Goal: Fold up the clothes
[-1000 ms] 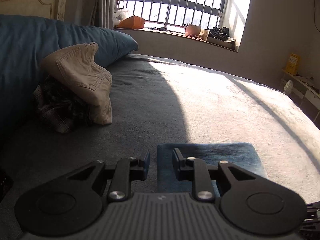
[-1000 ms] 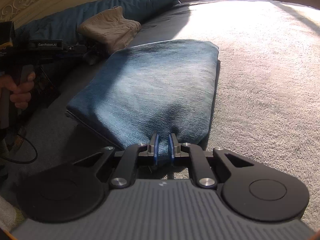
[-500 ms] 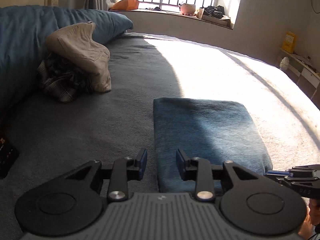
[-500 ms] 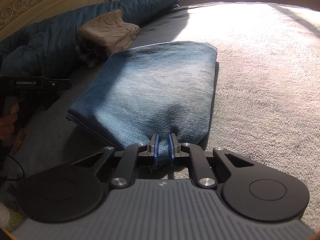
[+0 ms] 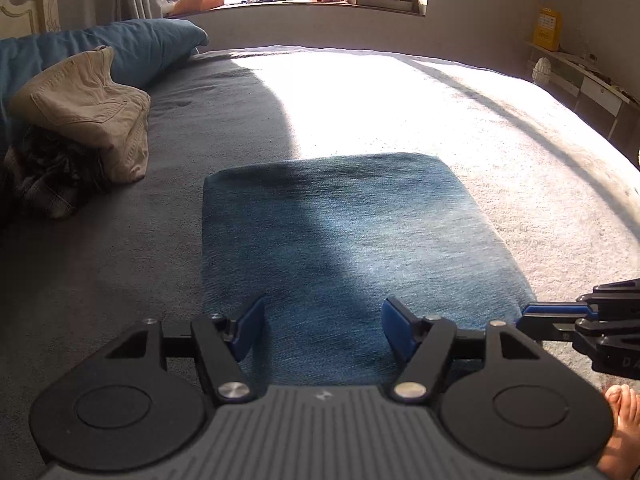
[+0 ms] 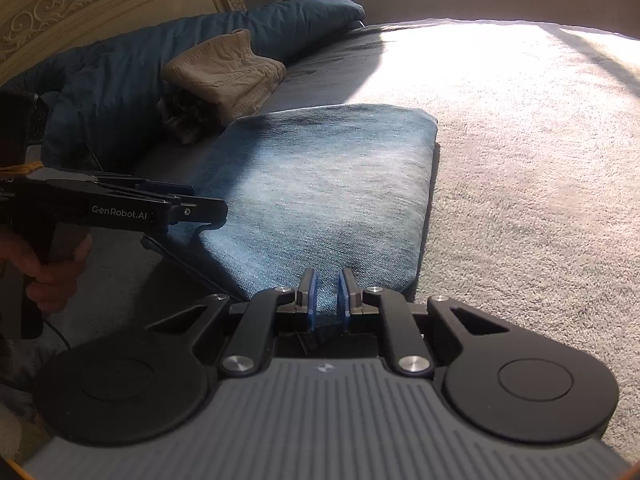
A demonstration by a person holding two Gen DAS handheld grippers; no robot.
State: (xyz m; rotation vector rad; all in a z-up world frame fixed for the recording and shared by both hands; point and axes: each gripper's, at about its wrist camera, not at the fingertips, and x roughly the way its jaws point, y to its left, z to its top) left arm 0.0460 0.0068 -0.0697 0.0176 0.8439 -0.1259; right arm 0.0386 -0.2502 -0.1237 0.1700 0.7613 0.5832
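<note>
Here the right gripper [image 6: 325, 294] pinches the folded jeans [image 6: 320, 184] on the bed [image 6: 540, 160], while the left gripper [image 5: 323, 326], jaws opening, straddles their near edge.

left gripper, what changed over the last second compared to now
The left gripper came down and forward over the near edge of the folded blue jeans, and its fingers are opening, pressing on nothing yet. The right gripper stayed put, pinching the jeans' near edge. The beige trousers did not move.

Faded blue denim cloth [image 5: 340, 240] on nubbly grey bedcover [image 5: 500, 140] — matt black plastic left gripper [image 5: 323, 330].
</note>
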